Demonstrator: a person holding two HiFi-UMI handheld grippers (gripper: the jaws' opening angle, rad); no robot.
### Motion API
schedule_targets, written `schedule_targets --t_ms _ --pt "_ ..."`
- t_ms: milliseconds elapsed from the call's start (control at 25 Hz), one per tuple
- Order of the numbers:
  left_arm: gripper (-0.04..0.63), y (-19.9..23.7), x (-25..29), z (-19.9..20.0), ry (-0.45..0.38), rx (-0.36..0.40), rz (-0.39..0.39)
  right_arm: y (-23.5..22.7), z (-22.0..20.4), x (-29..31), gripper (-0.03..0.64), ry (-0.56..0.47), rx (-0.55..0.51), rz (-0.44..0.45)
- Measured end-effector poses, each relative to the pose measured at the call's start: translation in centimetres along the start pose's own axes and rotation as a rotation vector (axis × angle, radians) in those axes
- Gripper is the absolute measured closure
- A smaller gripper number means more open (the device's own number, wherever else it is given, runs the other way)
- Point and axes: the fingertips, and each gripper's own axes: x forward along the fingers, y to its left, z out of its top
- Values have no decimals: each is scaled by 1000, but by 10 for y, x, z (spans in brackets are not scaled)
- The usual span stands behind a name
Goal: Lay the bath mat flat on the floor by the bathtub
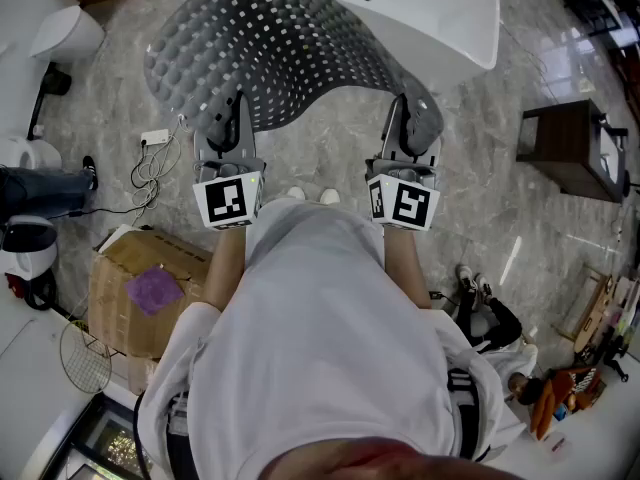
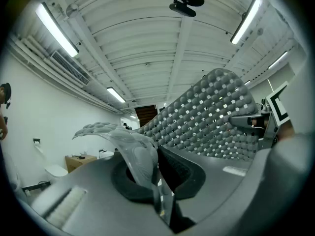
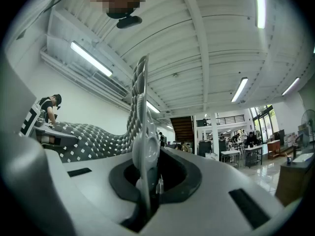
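One bath mat [image 1: 280, 53], two grippers, one white bathtub [image 1: 440, 13]. The mat is grey, studded with rows of small square holes, and hangs in the air in front of the person, above the floor [image 1: 500, 198] and just beside the tub's near end. The left gripper [image 1: 236, 118] is clenched on the mat's near edge at one side, and the right gripper [image 1: 402, 116] is clenched on the same edge at the other side. In each gripper view a thin fold of mat [image 2: 140, 154] [image 3: 142, 132] is pinched between the closed jaws.

The mat's long axis runs across the person, from gripper to gripper. The sheet bulges upward and away from the near edge towards the tub.

The floor is grey veined marble, glossy. On it stand one toilet [image 1: 68, 33], one cardboard box [image 1: 120, 318] and one dark side table [image 1: 565, 148]. Overhead is a white ribbed ceiling with strip lights.
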Motion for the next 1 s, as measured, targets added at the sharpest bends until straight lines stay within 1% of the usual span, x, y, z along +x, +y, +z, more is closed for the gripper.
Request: schedule_targets --t_ms 160,280,640,800,1000 --pt "578 -3 -1 -5 8 6 -11 0 0 -5 598 0 11 1" --pt "578 -5 1 -5 12 2 -25 -1 -1 -8 597 19 3 -4" --pt "578 6 10 -17 70 -50 -66 -5 -4 -8 597 104 -31 -17" --pt "578 6 10 -22 65 -56 -90 -5 -8 -10 597 122 -55 -24" --pt "578 5 26 -14 66 -69 -104 -19 0 1 596 138 -62 -47"
